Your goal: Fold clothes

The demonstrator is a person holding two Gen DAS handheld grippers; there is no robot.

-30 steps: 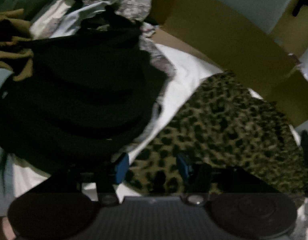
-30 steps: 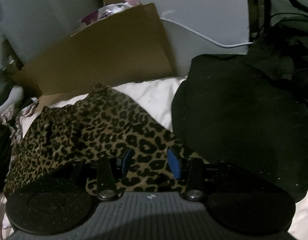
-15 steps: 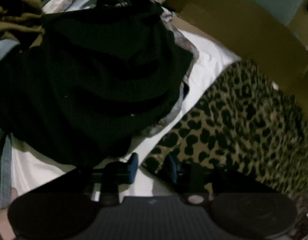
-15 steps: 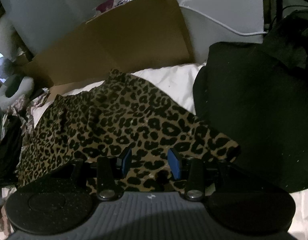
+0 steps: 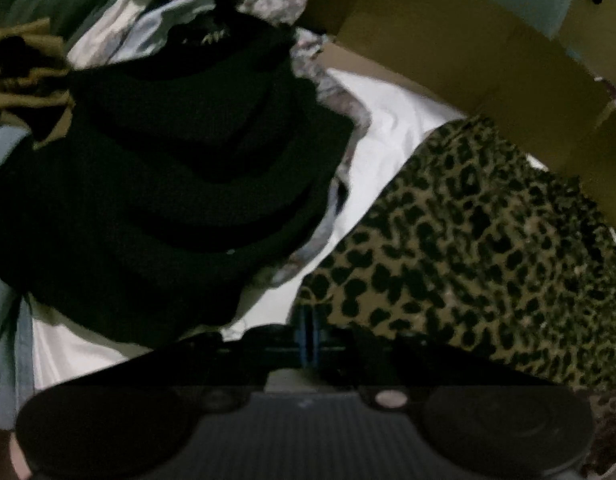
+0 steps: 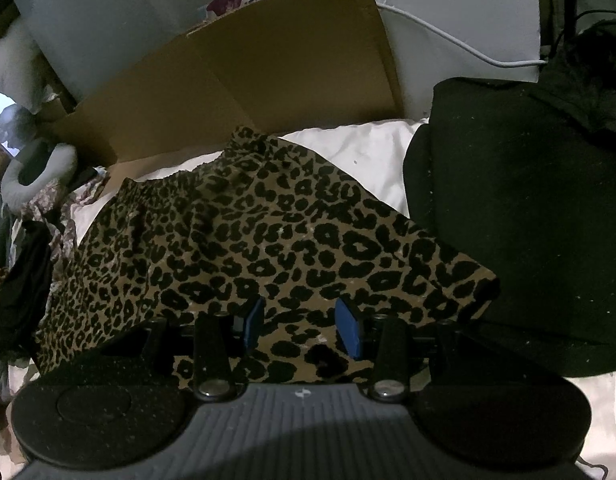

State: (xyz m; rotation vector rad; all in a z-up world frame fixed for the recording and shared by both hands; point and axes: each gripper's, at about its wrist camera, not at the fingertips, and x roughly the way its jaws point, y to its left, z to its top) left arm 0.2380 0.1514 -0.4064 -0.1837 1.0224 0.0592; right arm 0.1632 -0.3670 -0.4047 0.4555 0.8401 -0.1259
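A leopard-print garment [image 5: 468,260] lies spread on the white bed sheet [image 5: 388,140]. In the left wrist view my left gripper [image 5: 308,336] is at the garment's near left corner, its jaws closing tight so the blue pads meet on that corner. The right wrist view shows the same garment [image 6: 287,240] from its other side. My right gripper [image 6: 301,322] stands open low over the near edge, with flat fabric showing between its blue pads [image 6: 348,330].
A heap of black clothes [image 5: 167,200] lies left of the leopard garment, with olive and pale fabrics behind it. A folded black garment [image 6: 528,220] sits to the right. Cardboard [image 6: 247,72] leans at the back, and a white cable [image 6: 448,36] runs along the wall.
My left gripper's jaws went from wide apart to pressed together at the garment's corner. My right gripper shifted slightly over the leopard fabric with its jaws unchanged.
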